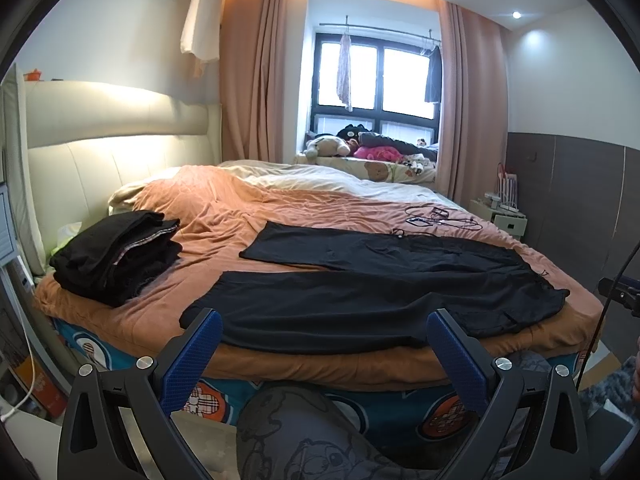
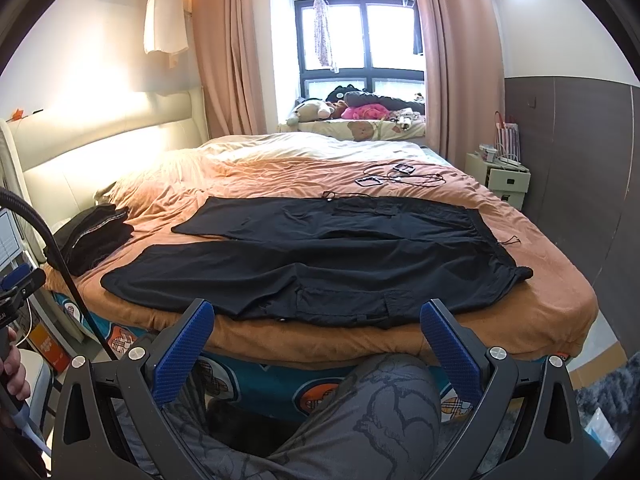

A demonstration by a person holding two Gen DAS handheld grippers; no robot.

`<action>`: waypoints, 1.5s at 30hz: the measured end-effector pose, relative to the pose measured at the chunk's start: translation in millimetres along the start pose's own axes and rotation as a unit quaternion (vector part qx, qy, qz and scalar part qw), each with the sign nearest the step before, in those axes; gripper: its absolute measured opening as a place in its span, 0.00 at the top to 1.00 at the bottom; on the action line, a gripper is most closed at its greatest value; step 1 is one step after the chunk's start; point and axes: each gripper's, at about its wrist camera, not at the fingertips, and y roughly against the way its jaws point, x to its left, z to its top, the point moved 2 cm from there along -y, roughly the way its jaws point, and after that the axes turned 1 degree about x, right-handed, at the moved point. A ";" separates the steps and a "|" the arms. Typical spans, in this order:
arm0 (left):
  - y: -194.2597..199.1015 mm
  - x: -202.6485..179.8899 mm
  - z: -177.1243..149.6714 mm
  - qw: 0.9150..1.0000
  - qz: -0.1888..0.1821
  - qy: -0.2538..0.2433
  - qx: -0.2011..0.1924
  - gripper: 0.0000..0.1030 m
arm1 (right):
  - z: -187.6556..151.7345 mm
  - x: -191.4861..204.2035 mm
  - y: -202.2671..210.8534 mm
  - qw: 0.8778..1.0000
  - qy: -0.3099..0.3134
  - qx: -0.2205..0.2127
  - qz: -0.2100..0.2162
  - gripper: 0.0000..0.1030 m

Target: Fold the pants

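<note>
- Black pants (image 1: 384, 280) spread flat on the orange blanket (image 1: 224, 216), long axis running left to right across the bed.
- Waistband (image 2: 500, 248) at the right, gathered and wrinkled, with a thin drawstring end just beside it; leg cuffs at the left, the two legs splayed slightly apart.
- Soft, matte, lightly creased fabric; a flat cargo pocket (image 2: 344, 300) on the near leg.
- Near edge of the pants close to the bed's front edge.
- Folded stack (image 1: 120, 256) of dark clothes at the left, well apart from the cuffs.
- Thin black cables (image 2: 396, 176) on the blanket beyond the pants.
- Left gripper (image 1: 324, 348): spread wide, blue ribbed pads, holding nothing, short of the bed edge.
- Right gripper (image 2: 316, 340): likewise wide apart, blue ribbed pads, touching nothing, in front of the near leg.
</note>
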 end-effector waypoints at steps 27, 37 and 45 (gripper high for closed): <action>-100.8 32.7 -14.5 0.994 0.010 0.067 0.085 0.00 | 21.0 -32.7 -83.5 0.996 -0.035 0.063 -0.051 0.00; -137.0 57.7 -27.2 0.987 0.025 0.112 0.115 0.03 | 24.0 -54.1 -117.2 0.991 -0.053 0.098 -0.076 0.00; -165.8 82.8 -39.4 0.978 0.047 0.143 0.143 0.08 | 28.9 -73.0 -144.5 0.985 -0.078 0.122 -0.092 0.00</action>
